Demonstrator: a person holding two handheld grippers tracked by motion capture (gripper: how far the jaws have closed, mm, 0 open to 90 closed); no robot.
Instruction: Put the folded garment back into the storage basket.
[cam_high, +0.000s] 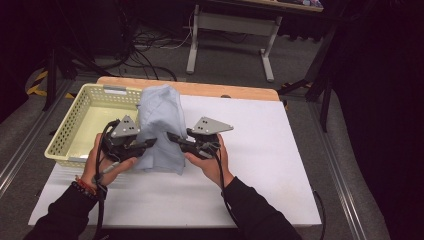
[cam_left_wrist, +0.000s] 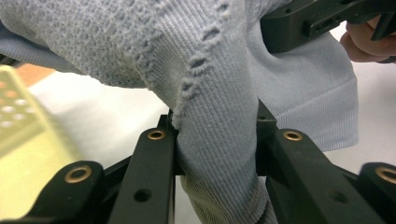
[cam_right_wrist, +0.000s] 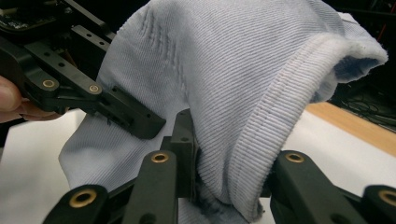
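Knitwear is what both grippers are working with — a pale blue sweater (cam_high: 159, 131) held up over the white table (cam_high: 260, 165), bunched between the two hands and rising in a soft hump above them. A cream basket (cam_high: 82, 125) sits at about nine o'clock from the sweater, with the garment's far edge hanging near or over its right rim.

The left gripper (cam_high: 150, 143) has its jaws clamped on a thick gathered fold, as the left gripper view shows, with cloth packed between the two black pads. The right gripper (cam_high: 175, 139) does the same from the three o'clock side; the right gripper view shows a ribbed hem (cam_right_wrist: 261, 154) pinched between its jaws.

The sweater looks light and entirely limp — it drapes and sags wherever it is unsupported, so it will not hold any shape by itself. The knit is grippy rather than slippery, and nothing about it is breakable, though the open stitches (cam_left_wrist: 201, 65) along one seam could snag on a jaw corner. The ribbed hem and the seams look like the best places to grip, being thicker and less stretchy than the body panel, which would likely pull out long under load.
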